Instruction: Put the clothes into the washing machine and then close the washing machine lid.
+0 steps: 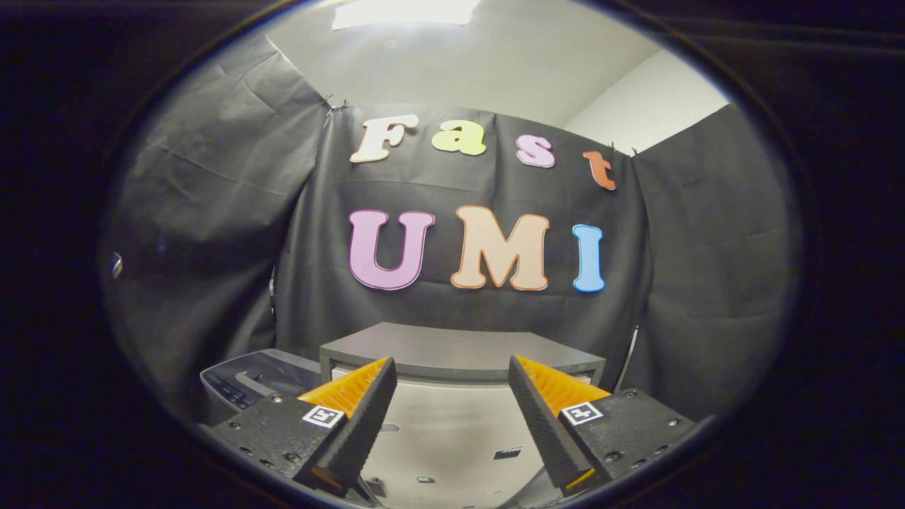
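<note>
The gripper (449,375) jaws stand apart, holding nothing. The washing machine (459,410) sits just ahead, its raised lid (452,348) between and beyond the fingers. Judgement: clothes are soft, light, limp; pinch a bunched fold. The rigid lid takes a push at its edge.

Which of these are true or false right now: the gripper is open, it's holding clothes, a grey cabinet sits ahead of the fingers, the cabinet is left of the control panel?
1. The gripper is open. True.
2. It holds clothes. False: nothing lies between the fingers.
3. A grey cabinet stands beyond the fingers. True.
4. The cabinet is left of the control panel. False: the panel lies to the cabinet's left.
</note>
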Tool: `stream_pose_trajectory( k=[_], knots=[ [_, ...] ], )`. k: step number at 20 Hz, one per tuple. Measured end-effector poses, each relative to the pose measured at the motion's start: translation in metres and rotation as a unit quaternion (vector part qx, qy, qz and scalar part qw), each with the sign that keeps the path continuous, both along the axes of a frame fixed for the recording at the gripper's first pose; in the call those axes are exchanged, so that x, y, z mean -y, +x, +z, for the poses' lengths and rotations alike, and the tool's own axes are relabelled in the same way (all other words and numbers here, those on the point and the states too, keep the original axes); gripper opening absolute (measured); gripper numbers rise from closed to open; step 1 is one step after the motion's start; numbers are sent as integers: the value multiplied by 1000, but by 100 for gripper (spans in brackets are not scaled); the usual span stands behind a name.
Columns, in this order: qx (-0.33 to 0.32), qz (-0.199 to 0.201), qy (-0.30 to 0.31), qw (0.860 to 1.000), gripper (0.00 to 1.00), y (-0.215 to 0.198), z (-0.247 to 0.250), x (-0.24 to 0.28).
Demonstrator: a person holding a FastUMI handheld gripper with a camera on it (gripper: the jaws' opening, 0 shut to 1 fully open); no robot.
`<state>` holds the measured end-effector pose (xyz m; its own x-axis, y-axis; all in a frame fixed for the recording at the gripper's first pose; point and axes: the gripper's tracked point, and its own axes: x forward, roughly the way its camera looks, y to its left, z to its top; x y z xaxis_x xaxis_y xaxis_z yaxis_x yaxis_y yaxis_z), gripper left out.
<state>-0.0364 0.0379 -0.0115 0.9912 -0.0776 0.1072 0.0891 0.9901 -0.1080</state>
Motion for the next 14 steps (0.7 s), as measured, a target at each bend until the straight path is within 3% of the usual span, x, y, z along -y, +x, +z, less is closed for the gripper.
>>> stream_pose_trajectory(
  k=[14],
  knots=[
    [6, 16, -3, 1000, 96, 2, 0, -5]
  ],
)
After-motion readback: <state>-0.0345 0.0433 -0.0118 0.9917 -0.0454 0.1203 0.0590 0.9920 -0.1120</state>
